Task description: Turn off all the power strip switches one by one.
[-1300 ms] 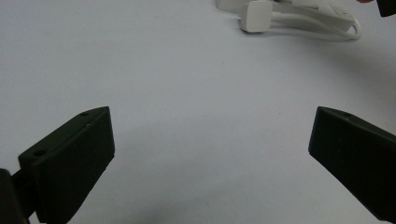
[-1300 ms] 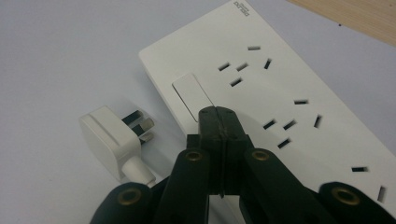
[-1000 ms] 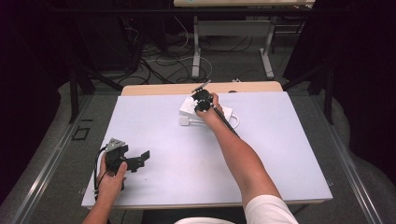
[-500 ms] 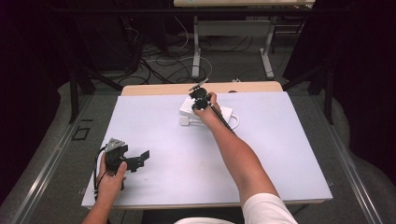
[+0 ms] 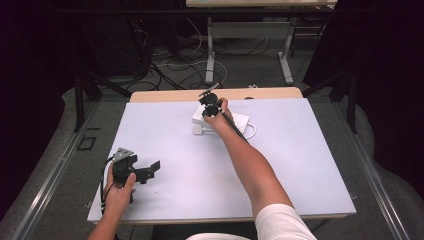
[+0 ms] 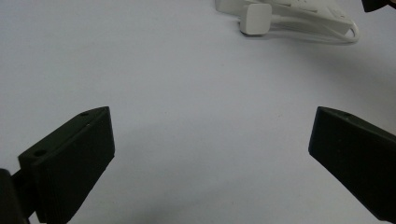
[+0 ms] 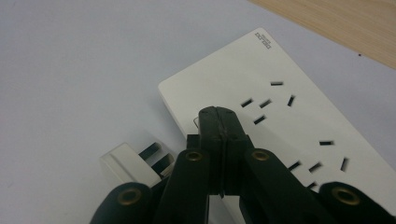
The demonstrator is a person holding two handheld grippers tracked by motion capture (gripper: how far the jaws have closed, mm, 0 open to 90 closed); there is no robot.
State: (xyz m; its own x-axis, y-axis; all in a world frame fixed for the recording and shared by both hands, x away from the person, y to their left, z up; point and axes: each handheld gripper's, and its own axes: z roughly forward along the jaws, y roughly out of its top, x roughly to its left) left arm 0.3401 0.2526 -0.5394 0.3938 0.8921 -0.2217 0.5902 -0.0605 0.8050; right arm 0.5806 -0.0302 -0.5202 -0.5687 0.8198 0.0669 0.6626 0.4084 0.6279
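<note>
A white power strip (image 5: 241,120) (image 7: 289,116) lies at the far middle of the white table top (image 5: 300,165). Its white plug (image 5: 198,130) (image 7: 128,165) rests beside it, prongs showing, with the cable (image 5: 253,131) looped at the strip's right. My right gripper (image 5: 209,106) (image 7: 219,116) hovers just over the strip's near corner, jaws shut with nothing visible between them. My left gripper (image 5: 148,170) (image 6: 210,149) sits low over bare table at the front left, open and empty. From the left gripper view the plug (image 6: 254,18) and strip (image 6: 299,10) lie far ahead.
A wooden table edge (image 5: 165,95) (image 7: 336,18) runs behind the white top. Beyond it stand desk legs and loose cables on the floor (image 5: 170,65). Bare white surface spreads between the two grippers and to the right.
The right gripper has shifted very slightly over the power strip. The left gripper has stayed where it was.
</note>
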